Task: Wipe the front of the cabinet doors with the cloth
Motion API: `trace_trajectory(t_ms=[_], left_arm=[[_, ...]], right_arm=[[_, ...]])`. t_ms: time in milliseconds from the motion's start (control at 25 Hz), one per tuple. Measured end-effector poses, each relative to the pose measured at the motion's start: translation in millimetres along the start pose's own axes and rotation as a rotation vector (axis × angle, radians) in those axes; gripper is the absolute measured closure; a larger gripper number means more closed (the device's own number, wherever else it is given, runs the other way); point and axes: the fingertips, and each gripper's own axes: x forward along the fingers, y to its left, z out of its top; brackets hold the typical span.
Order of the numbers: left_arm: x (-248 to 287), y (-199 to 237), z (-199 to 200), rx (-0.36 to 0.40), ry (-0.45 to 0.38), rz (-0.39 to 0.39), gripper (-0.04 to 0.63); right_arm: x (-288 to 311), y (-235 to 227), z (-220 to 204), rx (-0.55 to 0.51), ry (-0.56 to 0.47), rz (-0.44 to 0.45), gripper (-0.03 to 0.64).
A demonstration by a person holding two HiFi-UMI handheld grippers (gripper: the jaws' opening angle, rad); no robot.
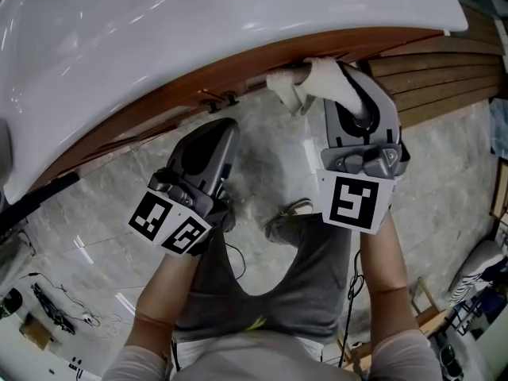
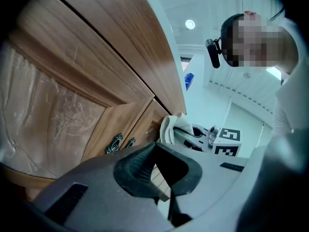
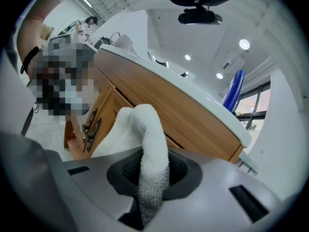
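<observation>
My right gripper (image 1: 337, 78) is shut on a white cloth (image 1: 313, 82) and holds it against the top of the wooden cabinet door (image 1: 238, 74), just under the white countertop (image 1: 198, 30). In the right gripper view the cloth (image 3: 147, 144) rises folded from between the jaws, with the cabinet door (image 3: 159, 105) behind it. My left gripper (image 1: 226, 129) hangs lower and to the left, shut with nothing in it, a little off the doors. In the left gripper view the wooden doors (image 2: 96, 81) and their dark metal handles (image 2: 118, 141) show, with the cloth (image 2: 170, 127) to the right.
A white curved countertop with a basin overhangs the cabinet. The marble floor (image 1: 444, 181) lies below, with the person's legs (image 1: 309, 268) and a shoe (image 1: 290, 213) between the grippers. Cables and small items (image 1: 48, 304) lie at the lower left. Wooden slats (image 1: 444, 78) run at the right.
</observation>
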Motion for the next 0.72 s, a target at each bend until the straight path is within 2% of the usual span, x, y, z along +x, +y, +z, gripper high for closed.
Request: trace_trajectory(t_ms=[400,720], left_arm=[[23,-14,-10,0.004,0.028,-0.033,0.58],[21,-11,-10,-0.008,0.039,-0.032,0.579]], right_arm=[[-9,-52,-54,-0.031,0.095,-0.086,0.545],[-12,-56,-64,-0.046,0.135,-0.093,0.545]])
